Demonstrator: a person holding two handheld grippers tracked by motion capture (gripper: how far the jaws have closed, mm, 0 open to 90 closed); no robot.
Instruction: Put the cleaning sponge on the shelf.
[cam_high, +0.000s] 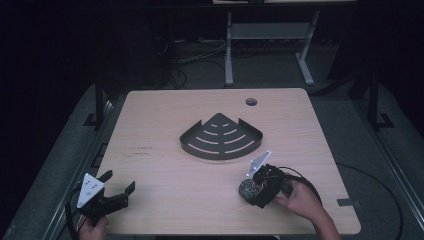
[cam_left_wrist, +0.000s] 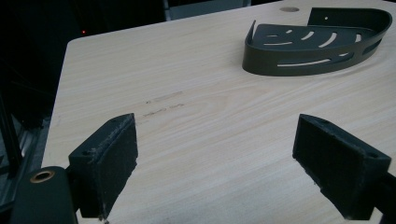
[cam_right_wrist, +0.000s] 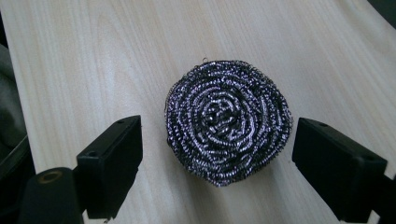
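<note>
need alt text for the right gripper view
A round steel wool scourer lies on a pale wooden table, between the open right gripper. Its two black fingers stand apart on either side, not touching the scourer.

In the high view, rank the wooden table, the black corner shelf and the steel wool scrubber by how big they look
1. Light wooden table, by far the largest.
2. Black slotted metal corner shelf.
3. Round steel wool scrubber, smallest, though it is partly covered by the right gripper.

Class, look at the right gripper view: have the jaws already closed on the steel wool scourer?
No. The right gripper has its jaws spread wide on either side of the steel wool scourer, with bare table between each and the scourer.
</note>
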